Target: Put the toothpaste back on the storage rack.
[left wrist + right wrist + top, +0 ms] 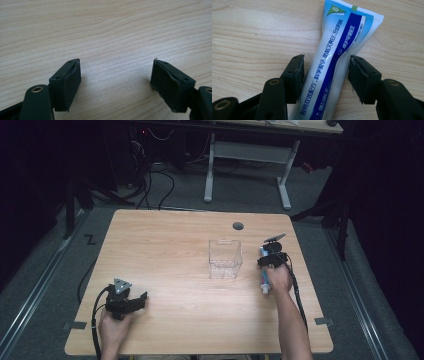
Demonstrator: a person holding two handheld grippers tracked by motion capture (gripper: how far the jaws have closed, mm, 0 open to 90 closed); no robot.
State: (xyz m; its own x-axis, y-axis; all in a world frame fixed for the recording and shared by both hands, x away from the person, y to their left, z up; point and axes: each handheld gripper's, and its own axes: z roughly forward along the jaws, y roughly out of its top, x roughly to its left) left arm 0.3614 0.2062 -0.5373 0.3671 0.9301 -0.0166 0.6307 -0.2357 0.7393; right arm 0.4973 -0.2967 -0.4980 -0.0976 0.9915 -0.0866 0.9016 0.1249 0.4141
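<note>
A blue and white toothpaste tube (264,279) lies flat near the table's right edge, cap end toward the person. In the right gripper view the tube (332,50) runs up between the two jaws, crimped end farthest away. My right gripper (263,257) (325,72) straddles its middle; the pads sit right at the tube's two sides without visibly squeezing it, and the tube rests on the wood. My left gripper (142,301) (116,75) lies at the front left of the table, jaws wide open over bare wood with nothing between them.
A clear plastic box (225,259) stands open-topped at the table's middle, just left of the tube. A round cable hole (238,226) sits near the far edge. The wooden tabletop (165,250) is bounded by dark floor, with a white desk frame (247,155) beyond.
</note>
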